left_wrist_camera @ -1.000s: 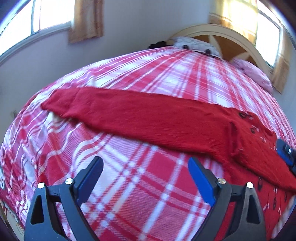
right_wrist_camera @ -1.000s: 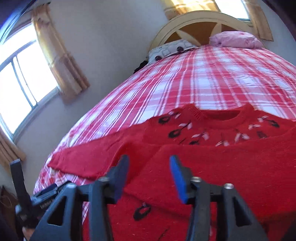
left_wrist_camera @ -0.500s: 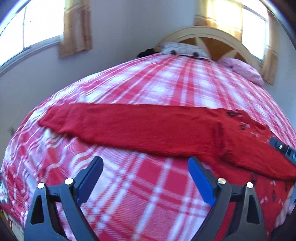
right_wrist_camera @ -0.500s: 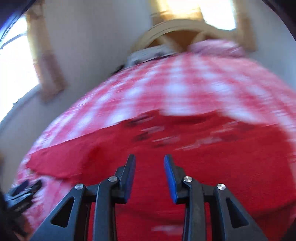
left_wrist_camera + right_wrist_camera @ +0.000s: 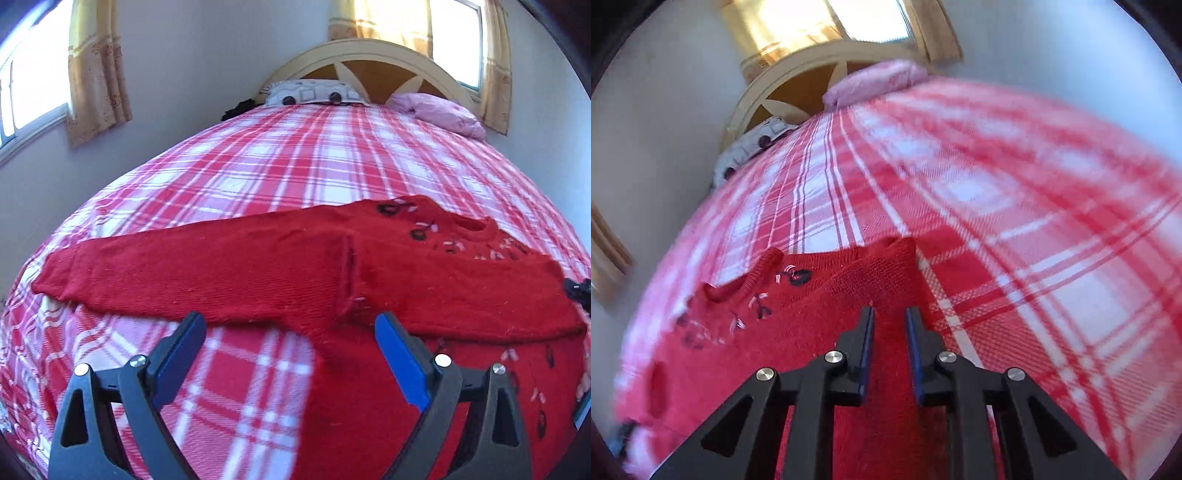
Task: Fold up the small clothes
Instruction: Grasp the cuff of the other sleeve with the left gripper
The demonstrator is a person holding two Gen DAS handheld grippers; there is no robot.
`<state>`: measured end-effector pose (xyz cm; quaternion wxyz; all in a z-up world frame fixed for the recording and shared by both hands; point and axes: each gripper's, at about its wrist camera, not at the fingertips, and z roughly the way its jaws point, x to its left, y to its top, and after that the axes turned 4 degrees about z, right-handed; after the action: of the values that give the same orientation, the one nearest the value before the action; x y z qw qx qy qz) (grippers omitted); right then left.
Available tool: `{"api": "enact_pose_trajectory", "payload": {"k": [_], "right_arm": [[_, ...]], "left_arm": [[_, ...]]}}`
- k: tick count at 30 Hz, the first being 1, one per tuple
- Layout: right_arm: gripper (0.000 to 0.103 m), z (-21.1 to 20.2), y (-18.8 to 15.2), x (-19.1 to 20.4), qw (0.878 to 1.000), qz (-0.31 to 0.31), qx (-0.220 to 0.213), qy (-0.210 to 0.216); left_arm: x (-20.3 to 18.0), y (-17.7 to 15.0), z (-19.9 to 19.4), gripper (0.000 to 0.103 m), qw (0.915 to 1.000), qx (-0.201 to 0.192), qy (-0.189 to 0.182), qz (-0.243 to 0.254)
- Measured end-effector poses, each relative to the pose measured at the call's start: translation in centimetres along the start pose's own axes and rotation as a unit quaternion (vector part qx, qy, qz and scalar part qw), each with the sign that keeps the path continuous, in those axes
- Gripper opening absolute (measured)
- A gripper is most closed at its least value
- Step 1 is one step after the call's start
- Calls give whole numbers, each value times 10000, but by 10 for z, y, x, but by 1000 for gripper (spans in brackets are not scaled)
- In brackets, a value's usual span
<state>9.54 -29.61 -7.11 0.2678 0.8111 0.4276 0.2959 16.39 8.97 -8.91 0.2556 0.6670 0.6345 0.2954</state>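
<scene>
Now the right gripper (image 5: 889,317) has just been narrowing its jaws — only a slim gap remains, red knit showing behind it, though whether the pads pinch cloth I cannot tell. The red knitted sweater with dark embroidered motifs (image 5: 369,266) lies flat on the red-and-white plaid bedspread (image 5: 295,162), one sleeve already folded across the chest. The left gripper (image 5: 291,336) hovers wide and empty just before the outstretched sleeve — likely the next fold.

Beyond the red sweater (image 5: 332,273) the checked bedspread (image 5: 295,166) lies bare right up to the pillows (image 5: 314,94) and headboard (image 5: 369,55); walls hem both long sides.
</scene>
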Motion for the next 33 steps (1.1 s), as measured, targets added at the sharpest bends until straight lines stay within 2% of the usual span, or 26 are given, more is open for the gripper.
{"api": "enact_pose_trajectory", "payload": {"k": [2, 4, 5, 8, 10, 11, 14, 17, 19, 21, 23, 24, 25, 27, 29, 31, 32, 33], "right_arm": [[20, -22, -7, 25, 9979, -434, -471, -44], [21, -32, -16, 52, 9945, -847, -542, 277], [24, -30, -21, 66, 9923, -1063, -415, 484], [26, -11, -38, 92, 9857, -1523, 2, 723], [26, 13, -48, 102, 9824, -1742, 472, 480], [27, 18, -47, 105, 9816, -1792, 545, 376], [32, 15, -48, 104, 9826, -1751, 451, 431], [33, 18, -45, 100, 9838, -1648, 471, 522], [33, 19, -44, 100, 9841, -1621, 480, 544], [33, 18, -45, 98, 9841, -1626, 475, 535], [33, 15, -49, 100, 9838, -1652, 472, 505], [33, 12, -52, 100, 9837, -1664, 468, 497], [33, 12, -52, 100, 9836, -1669, 469, 494], [34, 12, -52, 100, 9836, -1669, 472, 500], [34, 13, -52, 100, 9835, -1671, 480, 499], [34, 13, -53, 101, 9834, -1679, 478, 489], [35, 13, -53, 101, 9833, -1690, 476, 478], [35, 13, -53, 101, 9833, -1691, 474, 480]], "left_arm": [[14, -4, 0, 95, 9997, 23, 173, -150], [39, -7, 5, 95, 9983, 119, 397, -402], [51, -9, 8, 95, 9970, 184, 523, -543], [93, -13, 13, 95, 9899, 319, 914, -1032], [126, -15, 12, 95, 9832, 299, 1140, -1391], [138, -16, 12, 95, 9805, 284, 1215, -1519], [185, -15, 14, 95, 9661, 207, 1423, -2143], [237, -15, 24, 92, 9422, 110, 1552, -2966], [260, -16, 33, 87, 9298, 166, 1583, -3320], [279, -17, 46, 87, 9199, 294, 1552, -3588], [287, -18, 56, 86, 9132, 386, 1567, -3742], [292, -20, 61, 80, 9097, 448, 1546, -3828], [296, -22, 66, 79, 9072, 492, 1510, -3895], [296, -21, 66, 77, 9089, 421, 1573, -3839], [292, -17, 68, 68, 9149, 393, 1555, -3705], [290, -15, 71, 43, 9193, 342, 1502, -3621], [289, -15, 72, 34, 9204, 311, 1497, -3597], [293, -14, 73, 10, 9223, 255, 1378, -3603]]}}
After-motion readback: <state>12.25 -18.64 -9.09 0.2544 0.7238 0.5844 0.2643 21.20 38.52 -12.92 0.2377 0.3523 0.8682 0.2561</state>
